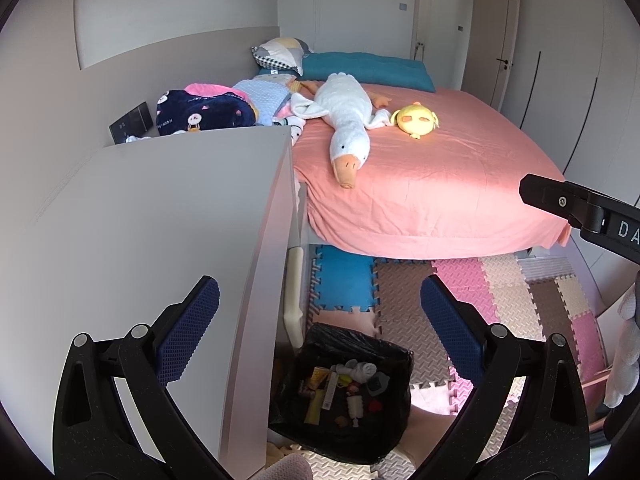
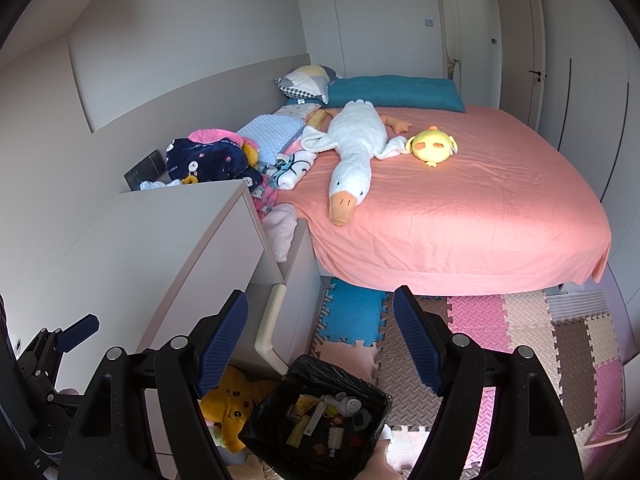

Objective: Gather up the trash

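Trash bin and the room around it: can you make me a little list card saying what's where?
bin: black-lined trash bin on the floor mats, small rubbish inside
bed: pink sheet, white goose toy and yellow chick toy on top
cabinet: white cabinet left of the bin
floor toy: yellow plush beside the bin
left tool: open, empty
right tool: open, empty

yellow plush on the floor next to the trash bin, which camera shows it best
The right wrist view: the yellow plush lies on the floor between the white cabinet and the black-lined trash bin, its face visible. In the left wrist view the cabinet hides that spot, so the plush does not show there.
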`<state>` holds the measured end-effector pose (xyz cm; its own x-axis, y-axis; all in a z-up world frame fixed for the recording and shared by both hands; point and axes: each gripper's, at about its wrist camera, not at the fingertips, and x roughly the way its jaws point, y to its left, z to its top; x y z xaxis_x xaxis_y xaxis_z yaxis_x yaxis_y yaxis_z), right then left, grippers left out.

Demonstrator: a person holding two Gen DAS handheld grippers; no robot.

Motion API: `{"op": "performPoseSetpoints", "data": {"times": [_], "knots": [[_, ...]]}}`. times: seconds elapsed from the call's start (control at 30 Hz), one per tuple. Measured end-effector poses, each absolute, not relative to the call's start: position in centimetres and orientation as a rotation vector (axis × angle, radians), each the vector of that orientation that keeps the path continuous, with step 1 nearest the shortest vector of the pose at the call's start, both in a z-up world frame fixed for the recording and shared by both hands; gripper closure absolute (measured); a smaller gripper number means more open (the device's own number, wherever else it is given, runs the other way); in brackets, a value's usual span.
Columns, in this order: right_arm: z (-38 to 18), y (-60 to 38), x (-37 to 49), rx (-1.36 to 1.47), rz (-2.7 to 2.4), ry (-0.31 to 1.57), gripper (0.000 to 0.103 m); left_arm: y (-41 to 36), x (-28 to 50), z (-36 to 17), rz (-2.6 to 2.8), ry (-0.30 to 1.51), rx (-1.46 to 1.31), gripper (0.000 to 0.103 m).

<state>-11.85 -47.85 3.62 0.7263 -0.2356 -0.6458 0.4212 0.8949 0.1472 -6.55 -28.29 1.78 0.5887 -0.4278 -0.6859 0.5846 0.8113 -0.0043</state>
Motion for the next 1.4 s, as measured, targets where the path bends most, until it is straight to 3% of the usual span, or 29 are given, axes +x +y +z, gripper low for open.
{"op": "performPoseSetpoints", "data": {"times": [1.4], "knots": [[3.86, -47.88, -12.31, 0.295, -0.368, 0.664, 0.028, -28.54, -6.79, 1.53, -0.622, 0.745, 0.246, 0.006]]}}
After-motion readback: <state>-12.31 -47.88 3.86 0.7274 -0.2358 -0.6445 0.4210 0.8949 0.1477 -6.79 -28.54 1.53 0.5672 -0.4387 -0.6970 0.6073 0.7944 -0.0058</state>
